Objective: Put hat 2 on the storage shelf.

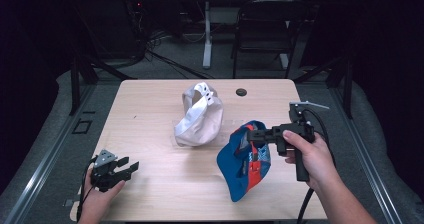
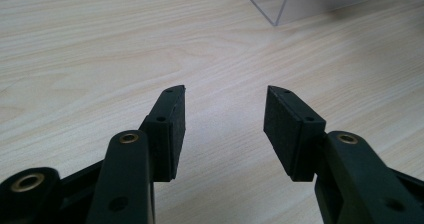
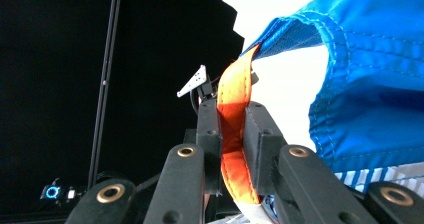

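A: Pale wood surface (image 1: 150,194), dark room behind it, a chair past the far edge. What worries you about the blue cap (image 1: 243,164)?

B: How little of it is held. The right hand-held gripper (image 3: 233,134) has its jaws closed on the orange strap (image 3: 235,99) alone, and the whole cap dangles from that one band, toward the near right corner of the surface. The strap could slide out of the pads, or the cap could swing and drag its low end along the wood, if the hand jerks.

A: Which way does it point?

B: In the high view its long axis runs steeply, from the gripped strap at the top down to the low end close to the near edge; I can't tell whether that end touches the wood. The open underside faces the camera, with orange and striped lining showing.

A: Anything it could bump?

B: The white cap (image 1: 199,116), propped near the middle on what looks like a clear stand (image 2: 280,6), sits just beside it. A swing toward the left edge could knock it.

A: The other hand?

B: The left hand-held gripper (image 1: 126,167) rests at the near left corner, jaws wide apart with nothing between them.
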### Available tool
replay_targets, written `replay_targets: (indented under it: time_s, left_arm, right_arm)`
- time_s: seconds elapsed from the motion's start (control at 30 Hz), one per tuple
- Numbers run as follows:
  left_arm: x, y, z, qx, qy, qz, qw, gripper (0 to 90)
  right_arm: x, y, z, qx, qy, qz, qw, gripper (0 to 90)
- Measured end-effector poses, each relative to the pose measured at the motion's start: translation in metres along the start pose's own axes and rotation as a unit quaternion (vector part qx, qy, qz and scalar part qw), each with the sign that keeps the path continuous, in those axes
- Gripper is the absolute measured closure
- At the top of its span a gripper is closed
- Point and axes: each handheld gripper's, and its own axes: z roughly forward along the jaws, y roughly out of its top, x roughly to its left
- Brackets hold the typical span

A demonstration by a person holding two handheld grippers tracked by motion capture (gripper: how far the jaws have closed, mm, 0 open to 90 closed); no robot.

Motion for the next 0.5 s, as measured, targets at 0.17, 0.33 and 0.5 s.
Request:
replay_targets:
  time_s: [0.17, 0.33, 0.5]
  left_arm:
    - [-0.001, 0.0, 0.0, -0.001, 0.001, 0.0, 1.0, 51.5]
    - [-0.001, 0.0, 0.001, -0.001, 0.0, -0.001, 1.0, 51.3]
    - [0.0, -0.001, 0.001, -0.007, 0.0, -0.003, 1.0, 51.3]
  right_arm:
    - [0.003, 0.004, -0.006, -0.008, -0.006, 0.002, 0.9999, 79.0]
    - [0.005, 0.008, -0.009, -0.015, -0.011, 0.006, 0.9998, 79.0]
    - [0.008, 0.013, -0.013, -0.019, -0.012, 0.008, 0.9997, 79.0]
